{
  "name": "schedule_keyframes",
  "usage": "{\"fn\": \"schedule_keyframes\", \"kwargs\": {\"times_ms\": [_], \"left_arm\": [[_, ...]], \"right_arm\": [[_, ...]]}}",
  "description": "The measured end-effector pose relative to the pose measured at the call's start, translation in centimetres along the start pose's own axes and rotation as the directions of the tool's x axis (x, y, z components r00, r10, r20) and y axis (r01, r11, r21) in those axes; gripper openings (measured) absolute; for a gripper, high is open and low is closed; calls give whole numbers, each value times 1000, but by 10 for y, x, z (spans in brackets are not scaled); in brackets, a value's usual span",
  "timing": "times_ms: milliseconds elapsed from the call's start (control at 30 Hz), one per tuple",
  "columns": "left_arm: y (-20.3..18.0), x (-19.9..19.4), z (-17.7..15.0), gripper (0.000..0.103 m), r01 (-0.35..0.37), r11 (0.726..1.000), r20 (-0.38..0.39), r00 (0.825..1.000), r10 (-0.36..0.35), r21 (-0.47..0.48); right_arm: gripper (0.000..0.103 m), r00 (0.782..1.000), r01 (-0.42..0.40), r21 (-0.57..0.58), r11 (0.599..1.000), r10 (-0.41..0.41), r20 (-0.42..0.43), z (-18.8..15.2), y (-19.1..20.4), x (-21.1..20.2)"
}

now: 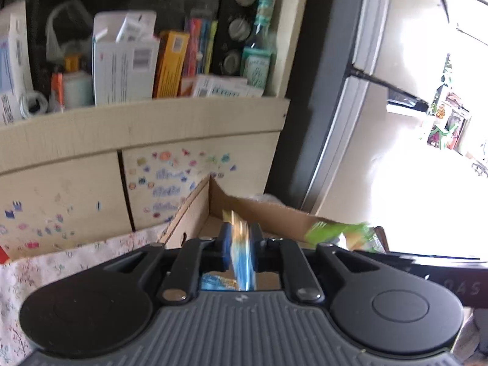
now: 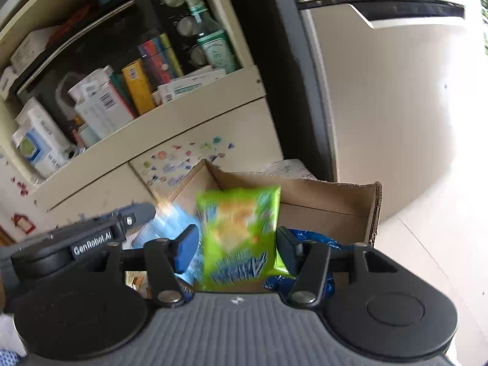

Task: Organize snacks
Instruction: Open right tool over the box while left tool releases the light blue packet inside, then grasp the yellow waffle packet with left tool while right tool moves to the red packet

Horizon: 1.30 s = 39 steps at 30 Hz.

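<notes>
An open cardboard box (image 1: 268,213) (image 2: 323,201) stands below both grippers, with blue snack packets (image 2: 317,239) lying inside. My left gripper (image 1: 241,235) hangs over its near left corner. A thin blue and gold snack packet (image 1: 242,259) sits edge-on between its blue pads, smeared with blur while the fingers stay sharp, so it looks loose. My right gripper (image 2: 236,239) is over the box's middle. Between its spread pads a green snack packet (image 2: 241,238) (image 1: 341,231) is also blurred and not pinched. The left gripper's body (image 2: 91,241) shows at the left in the right wrist view.
A cream cupboard (image 1: 152,128) rises behind the box. Its shelf holds cartons, books and a green glass bottle (image 1: 262,36), and stickers cover its doors (image 1: 183,177). A pale refrigerator door (image 2: 396,106) stands to the right. A floral cloth (image 1: 61,268) lies left of the box.
</notes>
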<state>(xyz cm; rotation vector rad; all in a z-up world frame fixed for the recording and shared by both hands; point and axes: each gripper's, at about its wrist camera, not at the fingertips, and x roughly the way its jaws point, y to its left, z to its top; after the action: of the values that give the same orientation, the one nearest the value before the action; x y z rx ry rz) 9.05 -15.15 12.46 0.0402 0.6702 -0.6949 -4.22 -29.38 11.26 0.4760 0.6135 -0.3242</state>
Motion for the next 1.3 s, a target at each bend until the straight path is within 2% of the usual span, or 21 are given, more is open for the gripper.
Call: {"fn": "schedule_keyframes", "kwargs": {"times_ms": [33, 67, 167, 267, 400, 600, 867, 1000, 1200, 1300], "left_arm": [[2, -1, -1, 41, 0, 1000, -13, 1000, 0, -15], [5, -3, -3, 54, 3, 999, -16, 1000, -3, -32], [13, -16, -10, 63, 0, 999, -14, 1000, -1, -54], [20, -27, -16, 69, -34, 997, -44, 999, 31, -63], [30, -41, -28, 70, -44, 996, -83, 996, 37, -79], [36, -54, -51, 71, -66, 994, -138, 989, 54, -84], [36, -70, -93, 72, -59, 994, -219, 975, 39, -89], [34, -74, -118, 72, -49, 995, -281, 960, 22, -87], [28, -77, -149, 72, -22, 998, -351, 937, 1, -58], [23, -78, -160, 72, -3, 999, -369, 929, -11, -37]], "right_arm": [[75, 1000, -3, 16, 1000, 3, 0, 1, -1, 1], [77, 1000, -12, 30, 999, 12, 5, 1, -2, 0], [78, 999, -36, 42, 998, 36, -3, 0, -1, -2], [83, 998, -56, 31, 998, 56, -25, -3, 3, -1], [85, 991, -96, 30, 995, 99, -91, -13, 9, 0], [89, 979, -107, -3, 994, 105, -176, -34, 18, -3], [93, 950, -135, 32, 990, 138, -282, -62, 24, -3], [95, 936, -130, 92, 987, 153, -316, -74, 21, 0], [98, 923, -55, 191, 980, 123, -364, -87, 8, 12], [98, 919, -42, 252, 967, 137, -371, -89, 1, 16]]}}
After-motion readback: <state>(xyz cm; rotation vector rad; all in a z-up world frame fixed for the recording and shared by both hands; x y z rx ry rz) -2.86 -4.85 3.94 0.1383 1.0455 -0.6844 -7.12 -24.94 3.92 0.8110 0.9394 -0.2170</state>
